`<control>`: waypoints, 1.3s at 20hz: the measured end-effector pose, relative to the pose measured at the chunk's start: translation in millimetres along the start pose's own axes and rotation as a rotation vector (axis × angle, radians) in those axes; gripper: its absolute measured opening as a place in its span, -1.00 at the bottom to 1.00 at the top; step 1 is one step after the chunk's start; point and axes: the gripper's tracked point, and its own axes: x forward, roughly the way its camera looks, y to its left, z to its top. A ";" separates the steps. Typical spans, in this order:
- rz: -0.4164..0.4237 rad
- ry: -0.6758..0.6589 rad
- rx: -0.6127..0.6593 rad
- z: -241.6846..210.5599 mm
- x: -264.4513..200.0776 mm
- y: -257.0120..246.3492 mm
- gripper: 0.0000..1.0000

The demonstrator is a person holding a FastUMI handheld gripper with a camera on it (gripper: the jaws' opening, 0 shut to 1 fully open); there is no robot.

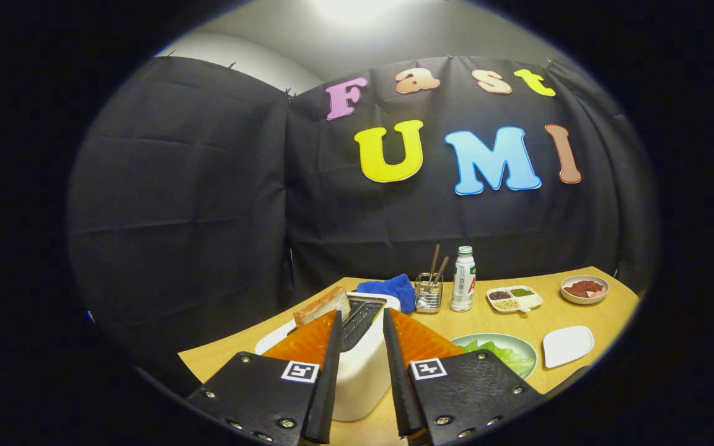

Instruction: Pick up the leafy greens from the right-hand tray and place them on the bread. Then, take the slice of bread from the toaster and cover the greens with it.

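1. The bread slice stands up out of the toaster, left of the slot; I judge it light, stiff and crumbly, best pinched across its raised top edge.
2. The leafy greens lie soft and limp on the green plate, right of the toaster.
3. The hand-held gripper hangs over the toaster, fingers apart, holding nothing.
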 end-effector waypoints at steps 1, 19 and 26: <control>-0.003 0.016 0.007 -4.8 3.9 9.7 -0.21; -0.087 0.121 -0.042 -41.5 71.8 70.7 -0.20; -0.206 0.063 -0.081 -38.9 80.1 58.7 -0.52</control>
